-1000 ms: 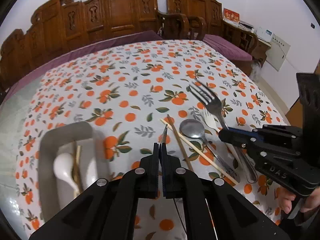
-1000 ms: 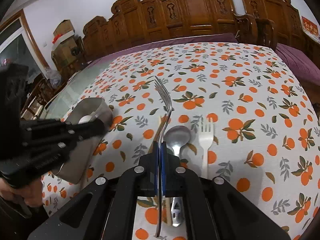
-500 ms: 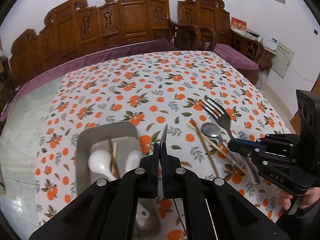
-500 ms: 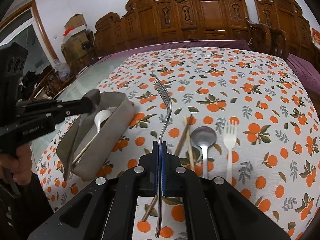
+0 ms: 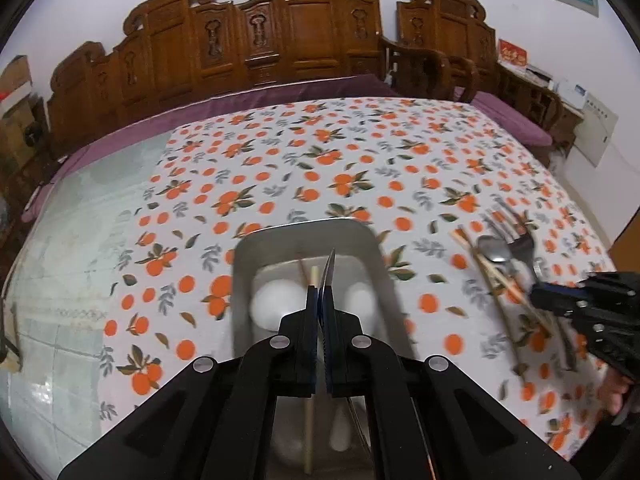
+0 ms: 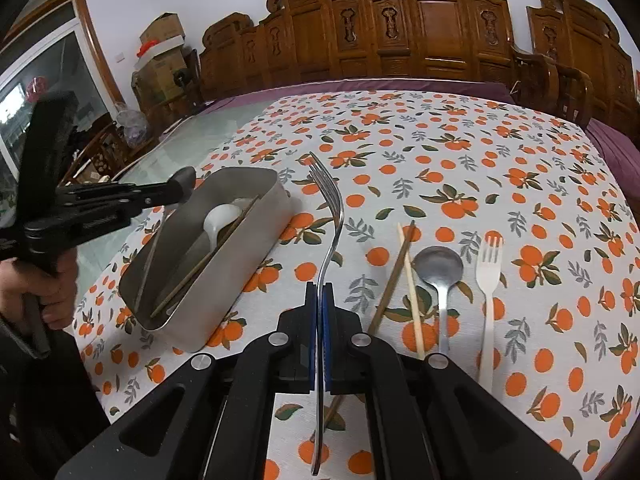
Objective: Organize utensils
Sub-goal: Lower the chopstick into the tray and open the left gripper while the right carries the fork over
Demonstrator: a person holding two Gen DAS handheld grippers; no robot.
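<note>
My left gripper [image 5: 320, 292] is shut on a thin metal knife [image 5: 330, 265], seen edge-on, hanging over the metal tray [image 5: 304, 227]. The tray holds white spoons [image 5: 272, 304] and chopsticks [image 5: 313, 276]. My right gripper [image 6: 320, 286] is shut on a metal fork [image 6: 334, 216], tines up and forward, just right of the tray [image 6: 240, 268]. In the left wrist view the right gripper [image 5: 556, 295] and its fork [image 5: 520, 240] sit at the far right. In the right wrist view the left gripper [image 6: 180, 188] hovers over the tray's far end.
On the orange-print tablecloth [image 6: 480, 160] lie two chopsticks [image 6: 404, 264], a metal spoon [image 6: 438, 272] and a white plastic fork [image 6: 490, 272], right of my right gripper. Carved wooden chairs [image 5: 304, 40] line the far edge. A hand [image 6: 48, 292] grips the left tool.
The left gripper has carried the knife leftwards from beside the loose utensils to above the tray. The right gripper has shifted left with the fork, closer to the tray.
</note>
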